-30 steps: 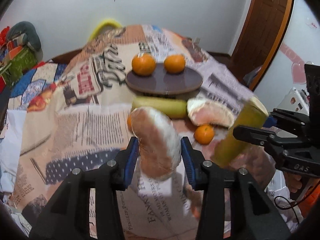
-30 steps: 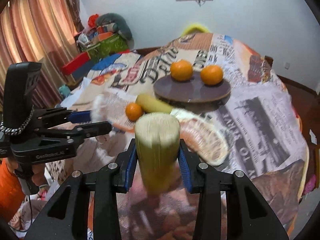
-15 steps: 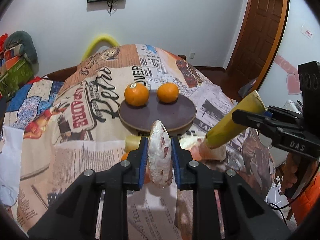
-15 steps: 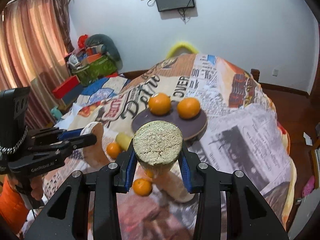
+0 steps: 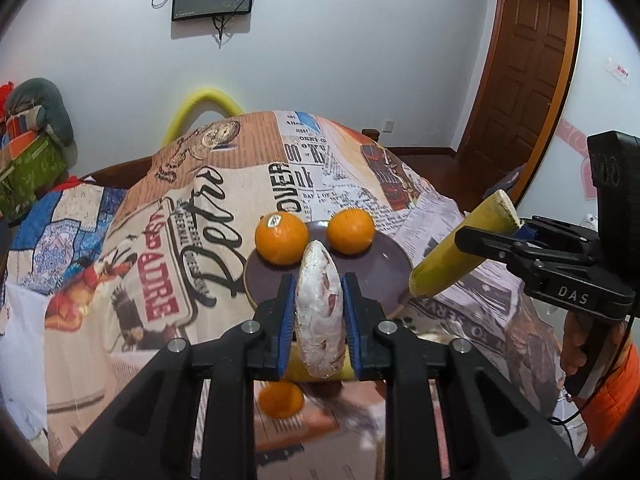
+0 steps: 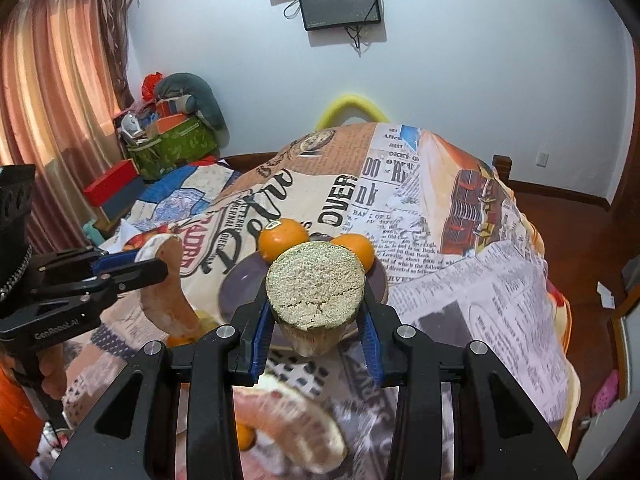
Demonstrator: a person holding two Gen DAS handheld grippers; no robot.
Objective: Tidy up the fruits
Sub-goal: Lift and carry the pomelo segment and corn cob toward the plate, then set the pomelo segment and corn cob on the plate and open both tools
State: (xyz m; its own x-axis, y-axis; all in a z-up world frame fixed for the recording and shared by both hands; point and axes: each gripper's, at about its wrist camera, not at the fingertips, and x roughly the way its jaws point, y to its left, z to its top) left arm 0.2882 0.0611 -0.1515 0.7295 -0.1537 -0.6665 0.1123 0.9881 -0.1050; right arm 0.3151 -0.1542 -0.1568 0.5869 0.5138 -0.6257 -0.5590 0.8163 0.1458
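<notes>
My left gripper (image 5: 318,314) is shut on a pale pomelo wedge (image 5: 320,312), held edge-on above the table in front of the dark round plate (image 5: 384,264). Two oranges (image 5: 281,239) (image 5: 351,231) sit on the plate's far side. My right gripper (image 6: 316,320) is shut on a yellow-green sugarcane piece (image 6: 316,292), its cut end facing the camera; it also shows in the left wrist view (image 5: 456,258), raised at the plate's right. The left gripper with the wedge (image 6: 168,280) shows at the left of the right wrist view.
On the newspaper-print cloth (image 5: 192,240) below the grippers lie another pomelo wedge (image 6: 288,432), a small orange (image 5: 280,398), another small orange (image 6: 244,436) and a second yellow-green piece (image 5: 296,368). A wooden door (image 5: 524,92) stands at the right; boxes (image 6: 176,144) are piled at the left.
Both grippers have risen with their fruit and pulled back, so the plate and oranges now sit lower and farther. The pomelo wedge has turned edge-on in the left gripper.
</notes>
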